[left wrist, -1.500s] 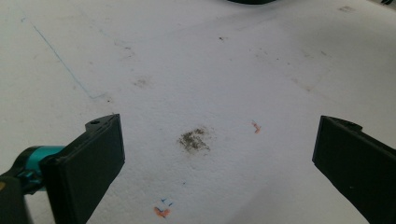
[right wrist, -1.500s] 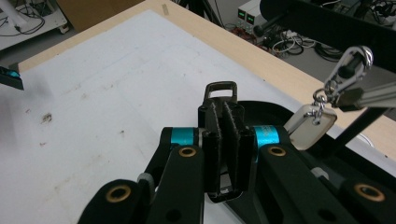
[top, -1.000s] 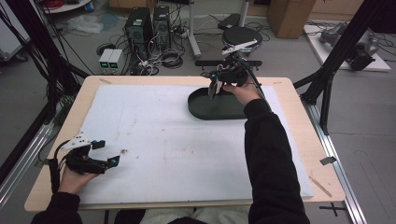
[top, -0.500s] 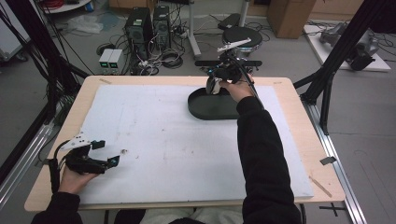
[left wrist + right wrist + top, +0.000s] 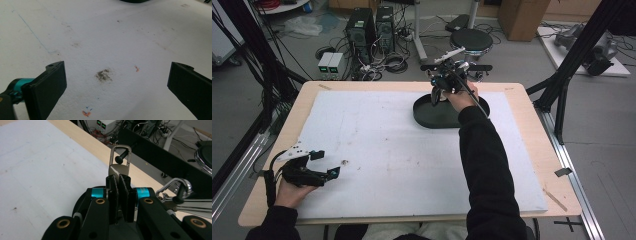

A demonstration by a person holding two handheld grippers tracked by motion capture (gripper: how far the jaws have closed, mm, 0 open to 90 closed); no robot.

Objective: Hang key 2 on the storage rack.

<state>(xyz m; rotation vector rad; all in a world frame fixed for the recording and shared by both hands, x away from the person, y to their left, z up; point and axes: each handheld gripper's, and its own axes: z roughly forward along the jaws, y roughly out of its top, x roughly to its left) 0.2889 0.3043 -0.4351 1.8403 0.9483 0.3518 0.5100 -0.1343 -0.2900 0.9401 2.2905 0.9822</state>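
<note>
there, upper centre of the frame, the right hand-held gripper [image 5: 119, 192] is clenched on a metal clasp [image 5: 120, 161] jutting above its jaws; the left hand-held gripper [image 5: 113, 85] gapes, released.

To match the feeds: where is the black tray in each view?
High view: black tray, far centre, under the right gripper.
Left gripper view: dark sliver at the top edge.
Right gripper view: probably the dark curve low left, beside jaws shut on a clip.
Shared landmark: the white sheet.

Even, soft overhead light leaves the white foam-covered table top [image 5: 377, 140] bright with faint shadows. The high view is slightly soft; the gripper views blur toward their edges.
</note>
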